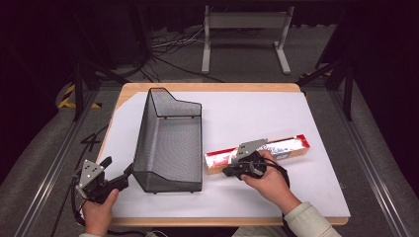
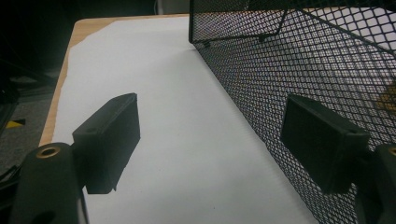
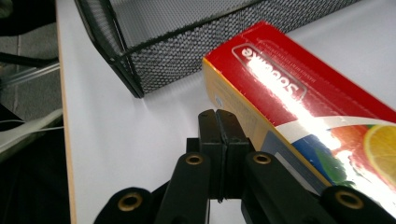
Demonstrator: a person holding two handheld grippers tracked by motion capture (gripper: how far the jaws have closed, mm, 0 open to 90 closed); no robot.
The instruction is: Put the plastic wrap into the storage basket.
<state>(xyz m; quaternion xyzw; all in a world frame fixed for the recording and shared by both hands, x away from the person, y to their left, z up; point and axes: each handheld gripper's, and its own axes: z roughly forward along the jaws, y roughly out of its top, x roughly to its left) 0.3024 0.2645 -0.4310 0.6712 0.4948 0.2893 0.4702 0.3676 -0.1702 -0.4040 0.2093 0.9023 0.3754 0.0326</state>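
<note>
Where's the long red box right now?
In the high view the long red box lies flat on the white table cover, right of the mesh basket, with the right gripper at its near side.

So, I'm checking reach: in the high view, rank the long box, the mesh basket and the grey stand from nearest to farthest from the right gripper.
1. Long box, right beside the right gripper.
2. Mesh basket, to its left.
3. Grey stand, beyond the table.
</note>
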